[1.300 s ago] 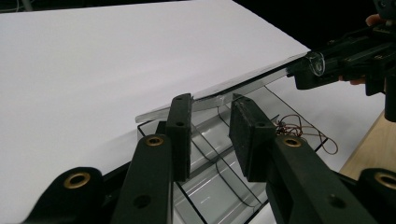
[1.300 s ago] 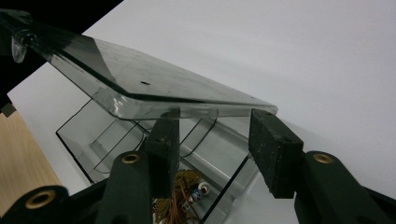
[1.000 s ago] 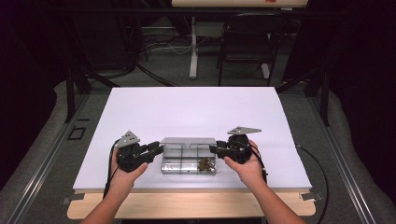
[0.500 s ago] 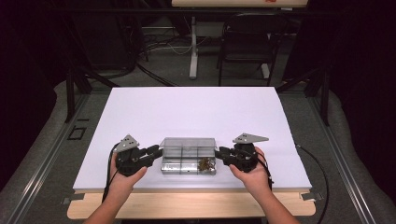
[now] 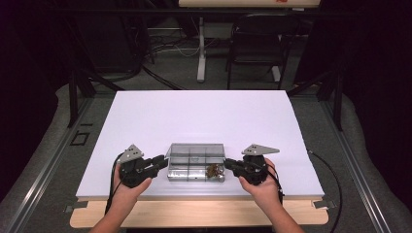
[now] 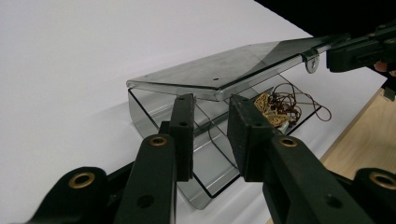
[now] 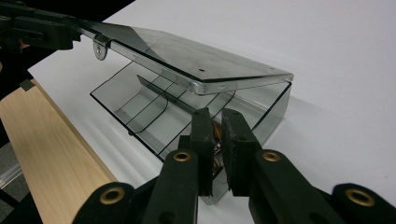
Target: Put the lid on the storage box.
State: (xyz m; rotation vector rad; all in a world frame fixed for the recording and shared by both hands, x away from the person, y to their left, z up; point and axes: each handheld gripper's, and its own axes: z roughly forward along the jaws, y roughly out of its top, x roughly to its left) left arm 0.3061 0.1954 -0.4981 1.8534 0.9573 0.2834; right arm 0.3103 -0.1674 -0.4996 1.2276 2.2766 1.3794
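Note:
A clear plastic compartment box [image 5: 194,162] lies near the table's front edge, its lid [image 6: 224,70] raised at a slant. A tangle of gold and brown jewellery [image 5: 213,170] sits in its front right compartment, also seen from the left gripper view [image 6: 275,105]. My left gripper [image 5: 160,161] points at the box's left end; its jaws stand open [image 6: 212,105] just below the lid's corner. My right gripper [image 5: 227,165] points at the right end wall [image 7: 271,107], jaws almost together with a thin slit and nothing between them [image 7: 217,114]. Each gripper appears beyond the lid's far end in the other's view [image 6: 359,46], [image 7: 37,30].
The white table top [image 5: 204,116] stretches bare behind the box. A light wooden strip [image 5: 194,213] runs along its front edge. A chair [image 5: 252,43] and a table leg [image 5: 200,48] stand on the floor beyond the table. Cables trail from both grippers.
The lid has risen from flat to a slant. Both grippers have slipped a little toward the front edge of the table, staying at the two ends of the box.

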